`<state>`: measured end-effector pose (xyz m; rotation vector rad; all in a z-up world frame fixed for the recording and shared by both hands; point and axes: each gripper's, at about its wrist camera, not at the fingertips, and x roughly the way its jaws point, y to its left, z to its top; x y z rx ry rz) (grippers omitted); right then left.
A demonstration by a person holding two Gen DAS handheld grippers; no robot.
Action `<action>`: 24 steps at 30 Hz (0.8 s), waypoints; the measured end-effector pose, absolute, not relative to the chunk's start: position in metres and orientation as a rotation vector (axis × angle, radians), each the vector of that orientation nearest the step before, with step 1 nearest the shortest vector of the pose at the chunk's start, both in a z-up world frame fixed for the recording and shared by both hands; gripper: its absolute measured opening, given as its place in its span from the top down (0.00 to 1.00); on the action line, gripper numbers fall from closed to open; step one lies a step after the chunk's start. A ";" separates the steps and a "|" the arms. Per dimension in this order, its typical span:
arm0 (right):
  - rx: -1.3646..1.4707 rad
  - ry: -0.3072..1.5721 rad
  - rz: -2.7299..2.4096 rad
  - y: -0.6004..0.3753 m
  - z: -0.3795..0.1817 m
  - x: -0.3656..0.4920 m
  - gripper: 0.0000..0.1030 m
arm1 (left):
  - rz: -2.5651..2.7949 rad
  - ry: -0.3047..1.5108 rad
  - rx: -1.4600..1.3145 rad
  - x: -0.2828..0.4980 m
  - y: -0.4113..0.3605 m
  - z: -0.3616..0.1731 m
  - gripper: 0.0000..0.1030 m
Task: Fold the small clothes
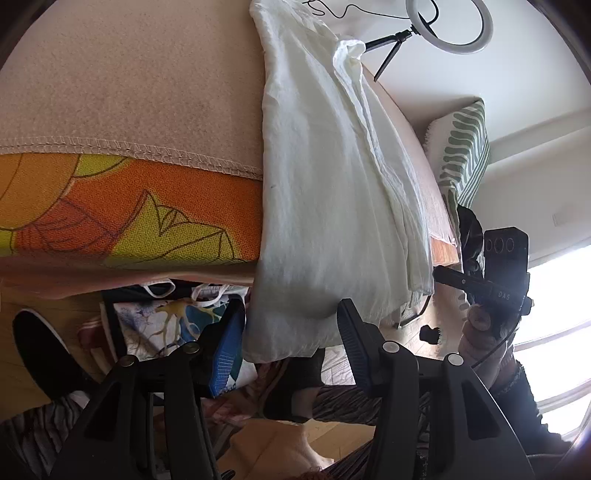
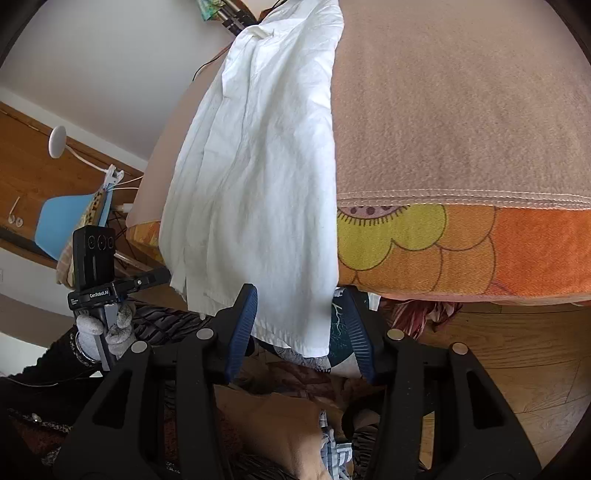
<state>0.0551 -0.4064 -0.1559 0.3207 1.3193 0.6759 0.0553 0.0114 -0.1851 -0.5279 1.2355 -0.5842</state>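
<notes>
1. A white shirt [image 1: 325, 177] lies long and narrow across a tan blanket [image 1: 140, 92], running from the far side to the near edge of the surface.
2. Its near end hangs over that edge, covering part of the orange and yellow flowered sheet [image 1: 122, 214] that shows below the blanket's stitched hem.
3. From the right wrist view the shirt [image 2: 255, 177] is wrinkled, with a folded layer along its left side and a hemmed bottom edge hanging lowest.
4. The left gripper [image 1: 291, 343] is spread wide, its two fingers flanking the hanging end; the right finger [image 1: 351, 332] is at the cloth's lower edge, though contact cannot be judged.
5. The right gripper [image 2: 301, 332] is also wide, one blue pad [image 2: 243, 328] on each side of the hanging hem, not closed on it.
6. In the left wrist view, the right gripper's body [image 1: 495, 273] appears just off the near right corner of the surface, in a gloved hand [image 1: 484, 332].
7. In the right wrist view, the left gripper's body [image 2: 96, 269] sits off the near left corner, in a gloved hand [image 2: 103, 328].
8. A ring light [image 1: 448, 26] stands past the far edge, and a striped green pillow [image 1: 461, 147] is off the right edge.
9. A printed bag [image 1: 173, 321] lies under the near edge.
10. A blue chair [image 2: 62, 225] stands off the left side.
</notes>
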 end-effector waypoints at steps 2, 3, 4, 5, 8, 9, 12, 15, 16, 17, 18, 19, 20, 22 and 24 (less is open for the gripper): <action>0.341 1.317 0.724 -0.399 -0.157 0.057 0.51 | -0.603 1.237 -0.570 0.055 0.011 -0.187 0.51; 0.336 1.320 0.740 -0.396 -0.158 0.057 0.51 | -0.616 1.240 -0.585 0.056 0.009 -0.188 0.51; 0.334 1.324 0.752 -0.392 -0.159 0.057 0.51 | -0.628 1.242 -0.594 0.056 0.007 -0.188 0.51; 0.345 1.324 0.764 -0.390 -0.160 0.057 0.54 | -0.644 1.237 -0.604 0.056 0.006 -0.188 0.53; 0.356 1.335 0.779 -0.383 -0.161 0.057 0.85 | -0.686 1.230 -0.607 0.054 0.001 -0.184 0.70; 0.348 1.323 0.776 -0.382 -0.159 0.056 0.89 | -0.695 1.225 -0.604 0.054 0.000 -0.182 0.81; 0.385 1.259 0.810 -0.380 -0.143 0.051 0.92 | -0.709 1.195 -0.599 0.050 -0.001 -0.170 0.93; 0.427 1.162 0.828 -0.389 -0.119 0.045 0.93 | -0.718 1.151 -0.619 0.044 0.003 -0.153 0.95; 0.466 1.145 0.829 -0.394 -0.116 0.044 0.93 | -0.715 1.138 -0.632 0.042 0.006 -0.150 0.95; 0.500 1.139 0.829 -0.399 -0.117 0.044 0.93 | -0.712 1.135 -0.641 0.041 0.008 -0.149 0.95; 0.512 1.146 0.826 -0.401 -0.121 0.044 0.93 | -0.712 1.137 -0.643 0.041 0.009 -0.150 0.95; 0.502 1.165 0.814 -0.401 -0.128 0.045 0.94 | -0.710 1.145 -0.626 0.041 0.007 -0.152 0.95; 0.495 1.200 0.798 -0.399 -0.137 0.047 0.94 | -0.700 1.154 -0.600 0.041 0.006 -0.155 0.95; 0.478 1.268 0.769 -0.390 -0.154 0.048 0.94 | -0.692 1.178 -0.604 0.043 0.004 -0.163 0.95; 0.477 1.288 0.758 -0.389 -0.159 0.050 0.94 | -0.692 1.188 -0.626 0.044 0.004 -0.166 0.95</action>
